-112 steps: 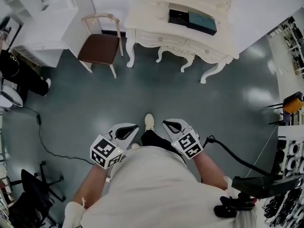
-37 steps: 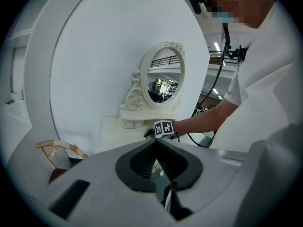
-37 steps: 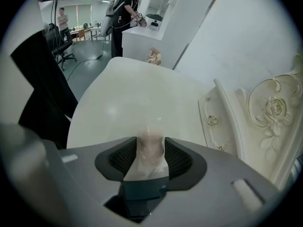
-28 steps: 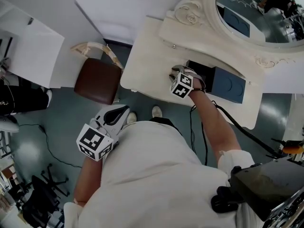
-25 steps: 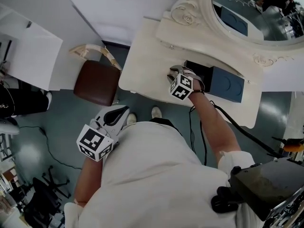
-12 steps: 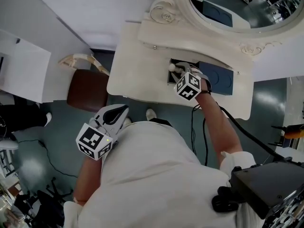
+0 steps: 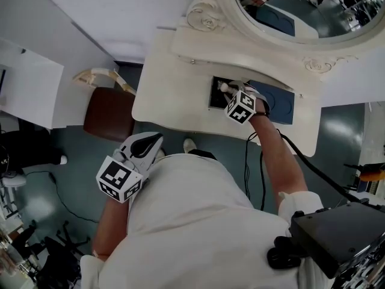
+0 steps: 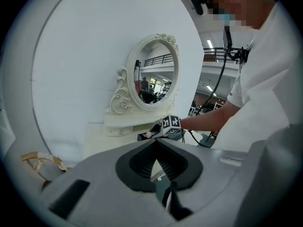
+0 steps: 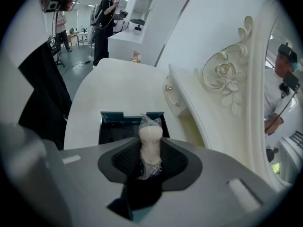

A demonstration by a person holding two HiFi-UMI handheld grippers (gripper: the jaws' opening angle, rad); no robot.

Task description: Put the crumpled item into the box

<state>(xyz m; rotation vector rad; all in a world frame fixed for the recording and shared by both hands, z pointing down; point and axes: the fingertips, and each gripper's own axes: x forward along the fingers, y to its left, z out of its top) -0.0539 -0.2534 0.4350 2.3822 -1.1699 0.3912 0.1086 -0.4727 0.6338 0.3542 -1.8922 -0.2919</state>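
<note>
Dressing table [image 7: 171,104] rear: right hand-held gripper [image 9: 150,149] clamps crumpled item [image 9: 150,135] over box [image 9: 113,129]; left hand-held gripper [image 7: 155,141] closed.

Pretty plain room tbh: white wall [image 7: 120,17], shiny dark grey floor [image 7: 66,161]. A cream worktop [image 7: 174,95] with a carved oval mirror [image 7: 301,11] sits against the wall, and 1 brown-seated chair [image 7: 108,114] stands just beside it.
</note>
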